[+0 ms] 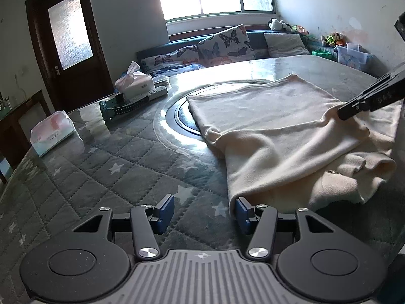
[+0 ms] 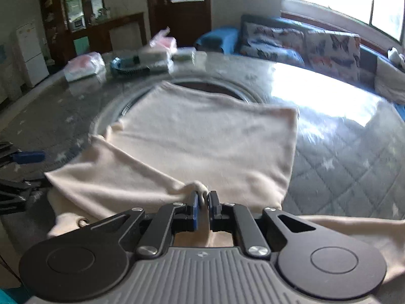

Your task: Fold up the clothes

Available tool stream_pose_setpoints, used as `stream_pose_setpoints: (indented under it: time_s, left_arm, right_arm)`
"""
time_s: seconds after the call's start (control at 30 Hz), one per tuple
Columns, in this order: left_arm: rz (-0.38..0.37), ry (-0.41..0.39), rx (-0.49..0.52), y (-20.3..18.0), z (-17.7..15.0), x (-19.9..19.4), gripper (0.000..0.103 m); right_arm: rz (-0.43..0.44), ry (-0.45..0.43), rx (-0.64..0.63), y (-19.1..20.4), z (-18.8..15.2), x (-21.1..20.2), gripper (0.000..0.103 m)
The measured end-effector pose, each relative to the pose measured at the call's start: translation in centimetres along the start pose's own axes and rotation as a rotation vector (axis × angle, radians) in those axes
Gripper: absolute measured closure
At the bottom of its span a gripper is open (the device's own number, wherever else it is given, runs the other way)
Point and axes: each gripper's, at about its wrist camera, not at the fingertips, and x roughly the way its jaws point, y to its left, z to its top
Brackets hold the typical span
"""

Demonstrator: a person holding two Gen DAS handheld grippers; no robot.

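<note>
A cream garment (image 1: 278, 129) lies partly folded on the round table, over the dark central disc. In the left wrist view my left gripper (image 1: 205, 211) stands open just above the quilted cloth, its right pad beside the garment's near corner, nothing between the pads. My right gripper (image 1: 345, 111) comes in from the right, pinching a fold of the fabric. The right wrist view, somewhat blurred, shows the cream garment (image 2: 202, 141) spread ahead and my right gripper (image 2: 202, 200) shut on a bunched edge of it. The left gripper (image 2: 27, 157) shows at the left edge.
A grey star-patterned quilted cover (image 1: 106, 177) under clear plastic tops the table. Tissue packs (image 1: 53, 133), a tissue box (image 1: 134, 82) and a dark green tray (image 1: 124, 106) sit along the far left rim. A sofa with butterfly cushions (image 1: 225, 44) stands behind the table.
</note>
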Motion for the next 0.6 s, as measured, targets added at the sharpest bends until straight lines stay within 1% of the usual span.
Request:
stream_pose_setpoints:
  time_s: [0.07,0.17,0.23,0.3,0.43,0.53,0.57,0.6]
  left_arm:
    - [0.001,-0.004,0.0,0.4,0.3,-0.3,0.048]
    - [0.002,-0.01,-0.001,0.9,0.7,-0.9,0.048]
    - [0.003,-0.014,-0.002,1.3,1.0,-1.2,0.048]
    - [0.003,-0.018,-0.002,1.7,1.3,-1.6,0.049]
    - [0.004,-0.026,-0.003,2.4,1.9,-2.2,0.049]
    - [-0.023,-0.037,-0.014,2.1,3.1,-1.4,0.051]
    - [-0.032,-0.04,-0.017,2.0,3.5,-1.2,0.056]
    - [-0.049,-0.037,-0.015,1.7,3.9,-0.6,0.064]
  right_arm:
    - [-0.01,-0.017,0.002,-0.3,-0.1,-0.6,0.09]
    - [-0.021,-0.049,-0.009,-0.4,0.0,-1.7,0.09]
    - [-0.011,-0.073,-0.026,-0.2,0.1,-2.4,0.09]
    - [0.018,-0.082,-0.041,0.2,0.0,-2.7,0.09]
    - [0.069,-0.058,-0.069,1.1,-0.6,-2.1,0.088]
    - [0.077,-0.032,-0.078,1.4,-1.3,-1.4,0.086]
    - [0.074,-0.022,-0.079,1.3,-1.5,-1.3,0.086]
    - [0.071,-0.012,-0.079,1.3,-1.8,-1.1,0.086]
